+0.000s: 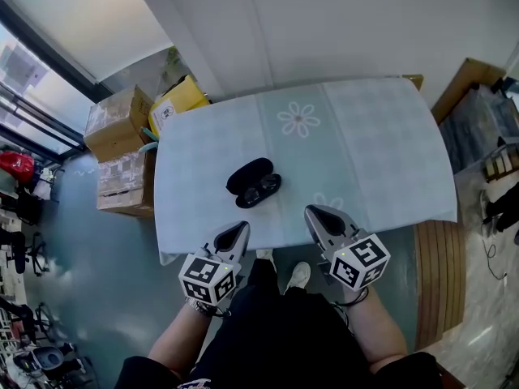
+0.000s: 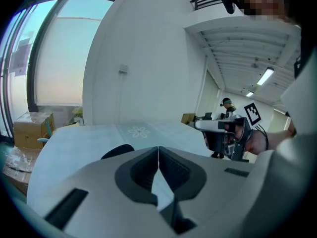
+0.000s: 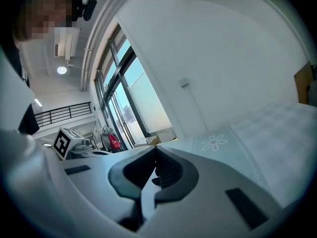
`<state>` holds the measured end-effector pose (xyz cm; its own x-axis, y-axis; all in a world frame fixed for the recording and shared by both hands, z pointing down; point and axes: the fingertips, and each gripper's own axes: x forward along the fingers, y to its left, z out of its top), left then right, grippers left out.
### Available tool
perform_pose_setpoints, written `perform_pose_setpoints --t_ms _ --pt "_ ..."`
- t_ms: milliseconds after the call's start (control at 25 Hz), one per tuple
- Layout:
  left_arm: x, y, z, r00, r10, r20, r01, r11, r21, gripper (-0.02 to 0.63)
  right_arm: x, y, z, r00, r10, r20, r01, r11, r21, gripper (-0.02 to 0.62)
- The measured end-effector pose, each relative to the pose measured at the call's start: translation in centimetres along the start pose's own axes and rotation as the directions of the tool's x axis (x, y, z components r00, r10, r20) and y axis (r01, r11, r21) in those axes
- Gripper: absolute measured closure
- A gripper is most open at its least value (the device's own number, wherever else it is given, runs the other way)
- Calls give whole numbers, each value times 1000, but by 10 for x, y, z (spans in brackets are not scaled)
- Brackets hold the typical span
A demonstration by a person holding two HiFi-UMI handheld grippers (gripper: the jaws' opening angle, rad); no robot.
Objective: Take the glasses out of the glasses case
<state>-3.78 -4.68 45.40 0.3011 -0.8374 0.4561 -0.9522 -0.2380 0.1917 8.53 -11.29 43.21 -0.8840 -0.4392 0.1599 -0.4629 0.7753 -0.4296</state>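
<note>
Head view: a pale blue-green surface [image 1: 365, 152] printed with faint flowers; a black glasses case [image 1: 253, 183] lies near its middle, toward the person; the lid seems to be open, and the nearer half shows two greyish ovals, probably the glasses [image 1: 263, 191], though they are too small to be sure; the left gripper [image 1: 236, 233] and right gripper [image 1: 319, 215] hover over the near edge, one on each side of the case and apart from it, likely a ready stance before reaching in; cardboard boxes [image 1: 120, 120] stand on the floor at the left.

Left gripper view: the jaws are closed tip to tip with nothing between them; the case is a low dark hump ahead and to the left; the right gripper is held level at the right.

Right gripper view: these jaws also meet and hold nothing; the flowered surface runs off to the right; the left gripper shows at the left; the case is not clearly seen here.
</note>
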Motion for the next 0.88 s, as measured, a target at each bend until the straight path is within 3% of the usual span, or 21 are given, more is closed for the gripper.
perform_pose_setpoints --t_ms 520,880 --pt "40 26 -3 999 -20 -37 21 1000 13 577 -3 -29 -4 996 -86 -23 86 996 10 572" --pt "75 52 -10 994 -25 -105 28 999 26 575 10 -47 -20 990 -122 -72 126 991 52 572"
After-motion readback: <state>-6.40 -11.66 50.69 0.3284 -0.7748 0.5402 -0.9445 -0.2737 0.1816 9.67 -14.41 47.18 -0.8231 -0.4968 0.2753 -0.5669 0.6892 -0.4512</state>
